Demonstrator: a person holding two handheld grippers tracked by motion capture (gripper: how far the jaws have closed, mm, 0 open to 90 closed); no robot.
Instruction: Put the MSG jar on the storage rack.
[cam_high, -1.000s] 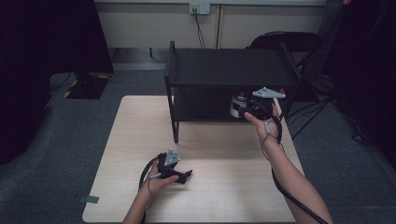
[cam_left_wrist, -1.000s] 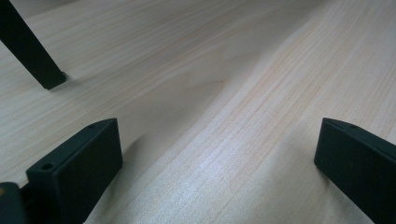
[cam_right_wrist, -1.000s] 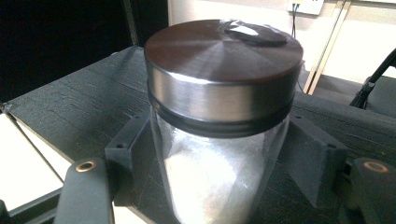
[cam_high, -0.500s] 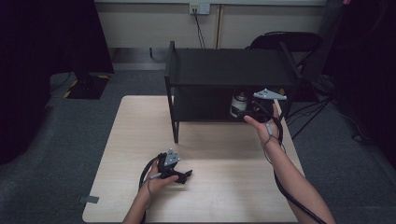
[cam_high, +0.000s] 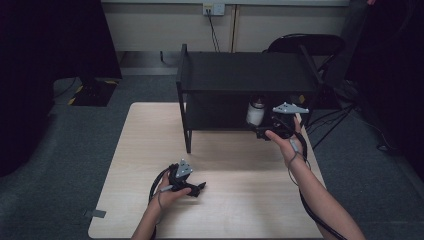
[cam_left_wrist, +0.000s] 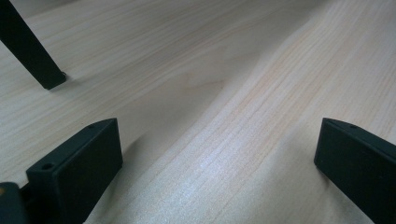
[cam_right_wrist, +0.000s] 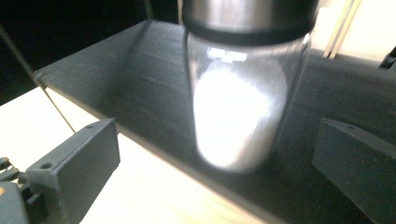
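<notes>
Left gripper (cam_high: 196, 188): jaws spread, empty, over table (cam_high: 240, 160) | right gripper (cam_right_wrist: 219, 154): jaws spread, flanking jar (cam_right_wrist: 240, 98)

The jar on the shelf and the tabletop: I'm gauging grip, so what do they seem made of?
The jar looks like clear glass or hard plastic: glossy highlights, white contents visible through the wall. Which one, the pictures leave open. Its cap looks like brushed metal with a dull grey sheen. The tabletop looks like pale wood or wood laminate, matte, with fine grain lines.
</notes>
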